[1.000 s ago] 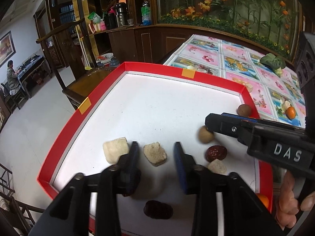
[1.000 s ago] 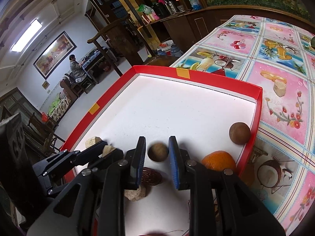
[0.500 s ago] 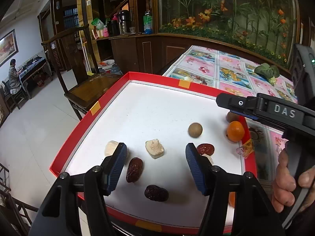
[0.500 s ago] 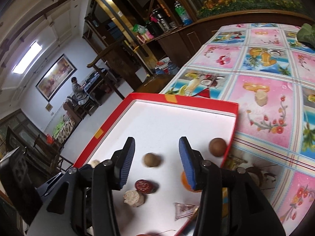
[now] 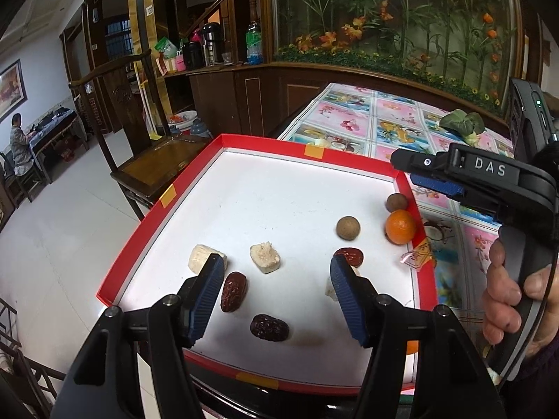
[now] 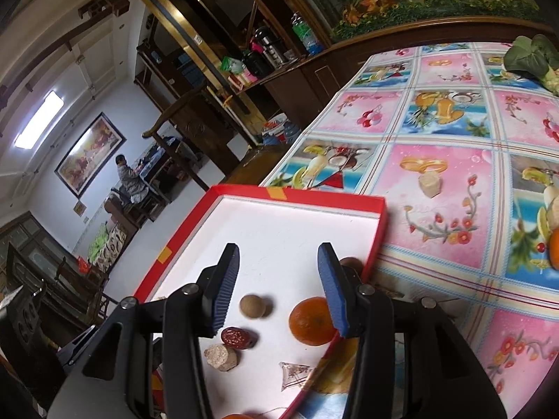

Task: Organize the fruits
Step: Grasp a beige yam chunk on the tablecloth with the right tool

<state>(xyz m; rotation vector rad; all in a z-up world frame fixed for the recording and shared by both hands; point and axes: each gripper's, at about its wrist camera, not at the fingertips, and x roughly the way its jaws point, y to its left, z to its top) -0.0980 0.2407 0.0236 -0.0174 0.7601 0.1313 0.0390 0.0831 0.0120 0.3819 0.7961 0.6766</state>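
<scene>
A red-rimmed white tray [image 5: 244, 143] [image 6: 379, 223] holds the fruits. In the left wrist view: a brown longan [image 5: 348, 227], a second longan [image 5: 397, 202], an orange [image 5: 400, 227], red dates [image 5: 348, 256] [image 5: 233, 291], a dark date [image 5: 269, 327] and pale cubes [image 5: 265, 257] [image 5: 201, 256]. My left gripper [image 5: 276, 295] is open and empty above the tray's near side. My right gripper [image 6: 277, 281] is open and empty, raised over the longan [image 6: 252, 305] and orange [image 6: 312, 320]; it also shows in the left wrist view [image 5: 429, 174].
A floral tablecloth [image 6: 454, 132] covers the table right of the tray, with a pale cube [image 6: 429, 183], a green leafy vegetable [image 6: 531, 57] and another orange [image 6: 553, 253] on it. A clear wrapper [image 6: 295, 373] lies on the tray. A wooden chair [image 5: 139, 160] stands left.
Both grippers opened wide and pulled back and up from the tray. The right gripper let go of the brown longan, which now lies on the tray.
</scene>
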